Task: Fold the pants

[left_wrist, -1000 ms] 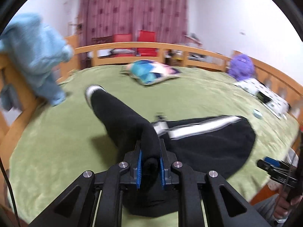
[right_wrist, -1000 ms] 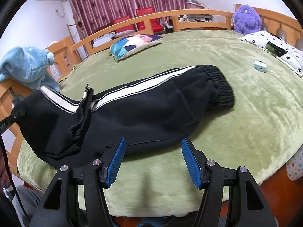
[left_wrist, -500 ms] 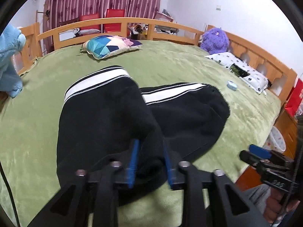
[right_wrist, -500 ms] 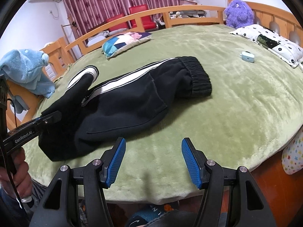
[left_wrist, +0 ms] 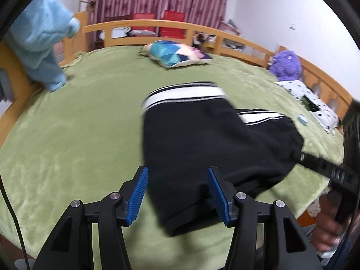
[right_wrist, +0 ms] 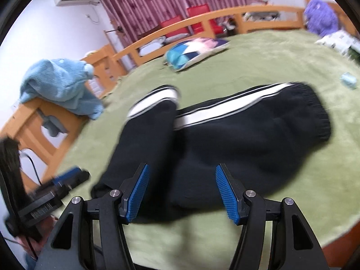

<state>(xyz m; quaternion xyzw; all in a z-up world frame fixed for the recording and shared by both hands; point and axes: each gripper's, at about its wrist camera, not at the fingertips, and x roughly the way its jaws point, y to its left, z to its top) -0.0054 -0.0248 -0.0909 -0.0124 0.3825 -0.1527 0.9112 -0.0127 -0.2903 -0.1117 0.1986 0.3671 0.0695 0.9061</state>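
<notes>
Since a second ago your left claw (left_wrist: 177,193) has let go: it was clenched on the black track pants (left_wrist: 209,148), and now its jaws are opening with the cloth lying loose between them, pads clear of it. Those pants rest folded on the green bed (left_wrist: 74,135), one white-striped leg laid over the other, long axis running from lower left to upper right of the left wrist frame. Your right claw (right_wrist: 182,193) stands released and empty, and has swung in over the near edge of the pants (right_wrist: 225,139). Both claws sit close to that near edge; probably either could take it for the coming fold.
</notes>
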